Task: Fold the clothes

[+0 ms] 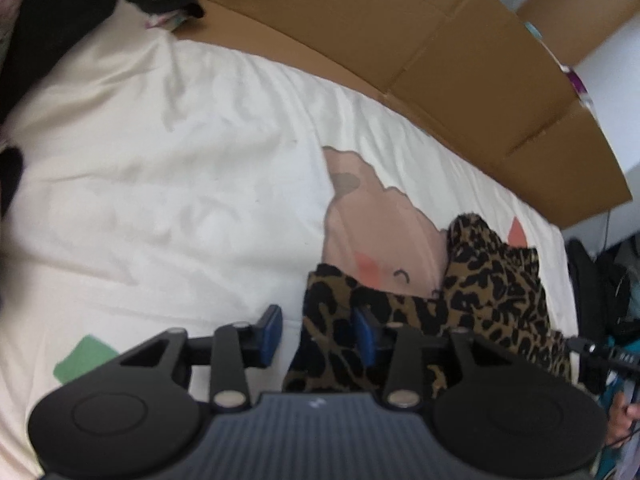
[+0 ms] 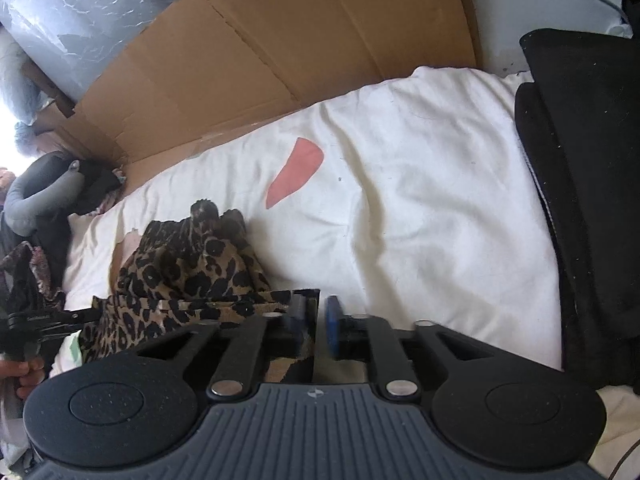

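Leopard-print garment [image 1: 492,280] | soft, crumpled heap | white wrinkled duvet [image 1: 180,184]

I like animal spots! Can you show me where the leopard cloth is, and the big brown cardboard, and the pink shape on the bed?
leopard cloth [image 2: 192,264], right wrist view, middle of the bunched heap.
cardboard [image 2: 280,52], right wrist view, flat panel.
pink shape [image 2: 296,172], right wrist view, its centre.

Left gripper [image 1: 318,330] and right gripper [image 2: 316,320] angle downward, jaws of each partly apart
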`<state>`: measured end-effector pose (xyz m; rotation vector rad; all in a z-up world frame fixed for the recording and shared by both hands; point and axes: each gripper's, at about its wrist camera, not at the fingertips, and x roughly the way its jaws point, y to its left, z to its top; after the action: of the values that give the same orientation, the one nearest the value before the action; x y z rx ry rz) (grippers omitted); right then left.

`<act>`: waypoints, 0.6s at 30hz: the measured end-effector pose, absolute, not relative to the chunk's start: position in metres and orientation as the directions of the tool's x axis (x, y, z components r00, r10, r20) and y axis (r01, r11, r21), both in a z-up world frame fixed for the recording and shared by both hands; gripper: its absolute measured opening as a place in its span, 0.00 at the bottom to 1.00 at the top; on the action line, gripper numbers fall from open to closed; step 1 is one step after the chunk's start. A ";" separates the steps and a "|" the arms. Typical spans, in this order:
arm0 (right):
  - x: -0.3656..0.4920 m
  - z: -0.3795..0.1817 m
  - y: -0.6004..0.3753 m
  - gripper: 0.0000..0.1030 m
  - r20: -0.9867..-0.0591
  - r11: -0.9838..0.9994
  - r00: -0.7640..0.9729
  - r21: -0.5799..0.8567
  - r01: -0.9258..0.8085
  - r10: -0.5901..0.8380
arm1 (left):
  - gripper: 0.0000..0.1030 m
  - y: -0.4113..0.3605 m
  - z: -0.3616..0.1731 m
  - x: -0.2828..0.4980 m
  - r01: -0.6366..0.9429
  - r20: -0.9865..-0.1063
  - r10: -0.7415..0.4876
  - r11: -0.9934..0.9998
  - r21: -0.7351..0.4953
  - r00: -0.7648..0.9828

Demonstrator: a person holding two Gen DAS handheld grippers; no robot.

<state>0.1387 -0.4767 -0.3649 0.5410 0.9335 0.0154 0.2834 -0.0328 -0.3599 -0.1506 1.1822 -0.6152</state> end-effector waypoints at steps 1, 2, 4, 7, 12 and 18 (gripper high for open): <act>0.138 -0.366 -0.477 0.44 -0.758 0.866 0.603 0.453 0.214 0.248 | 0.41 -0.035 -0.361 0.284 0.383 -0.823 -0.518 0.827 -0.412 0.234; 0.138 -0.367 -0.476 0.45 -0.758 0.866 0.600 0.455 0.209 0.254 | 0.41 -0.037 -0.362 0.284 0.390 -0.825 -0.515 0.826 -0.406 0.233; 0.139 -0.371 -0.474 0.45 -0.767 0.871 0.586 0.449 0.199 0.261 | 0.41 -0.039 -0.363 0.286 0.394 -0.824 -0.516 0.825 -0.405 0.234; 0.144 -0.379 -0.466 0.45 -0.783 0.883 0.562 0.432 0.184 0.265 | 0.41 -0.046 -0.364 0.286 0.413 -0.829 -0.506 0.825 -0.385 0.237; 0.155 -0.391 -0.454 0.45 -0.795 0.897 0.545 0.412 0.159 0.269 | 0.41 -0.061 -0.364 0.281 0.463 -0.843 -0.477 0.823 -0.329 0.249; 0.161 -0.397 -0.449 0.42 -0.802 0.908 0.537 0.394 0.147 0.261 | 0.35 -0.065 -0.365 0.274 0.477 -0.840 -0.478 0.819 -0.320 0.257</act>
<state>0.1607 -0.4487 -0.3970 0.4473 1.0106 0.0707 0.2743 -0.0655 -0.3652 -0.0006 1.1391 -0.6478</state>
